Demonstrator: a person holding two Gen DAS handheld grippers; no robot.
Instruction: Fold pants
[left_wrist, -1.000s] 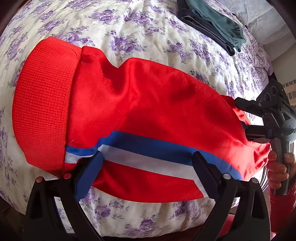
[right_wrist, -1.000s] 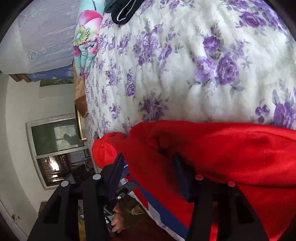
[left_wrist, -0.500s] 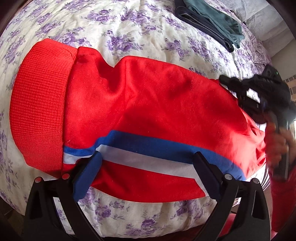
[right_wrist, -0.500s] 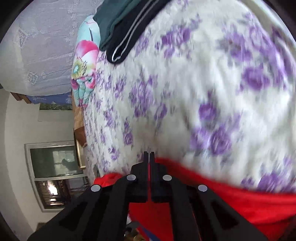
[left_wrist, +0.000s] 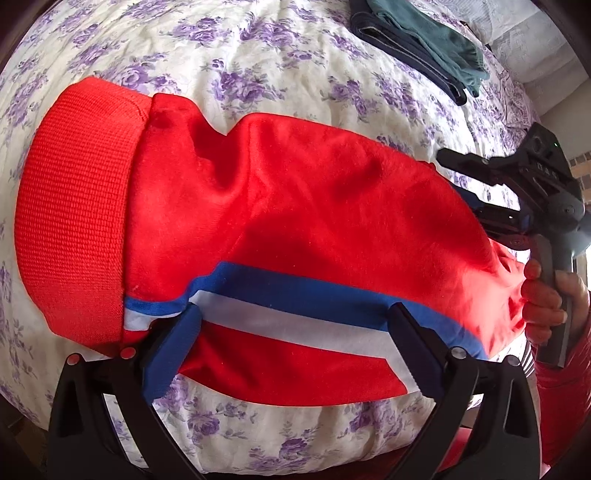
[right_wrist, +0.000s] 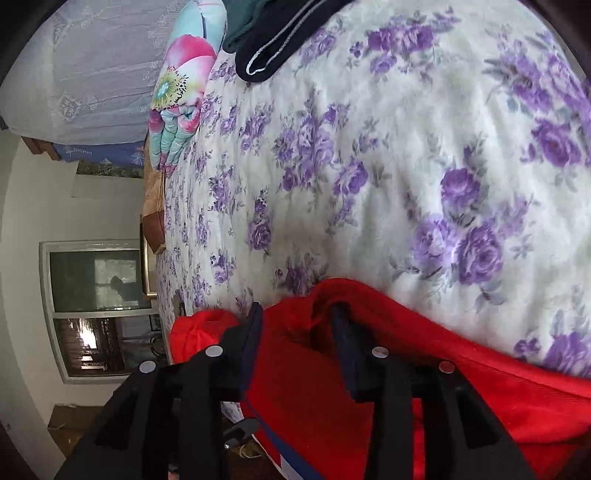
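My left tool (left_wrist: 295, 332) gapes wide over the blue-and-white stripe of the red pants (left_wrist: 295, 229), which lie folded across the middle of the frame on the floral bed (left_wrist: 258, 74). My right tool (right_wrist: 297, 325) stands open over the pants' red edge.

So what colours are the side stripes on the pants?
Blue and white stripes on red pants; clearest in left wrist view.

The red pants (left_wrist: 314, 206) lay folded into a bundle across the purple-flowered bedspread (left_wrist: 258, 55). A blue and white stripe ran along the near edge, and the ribbed waistband sat at the left end.
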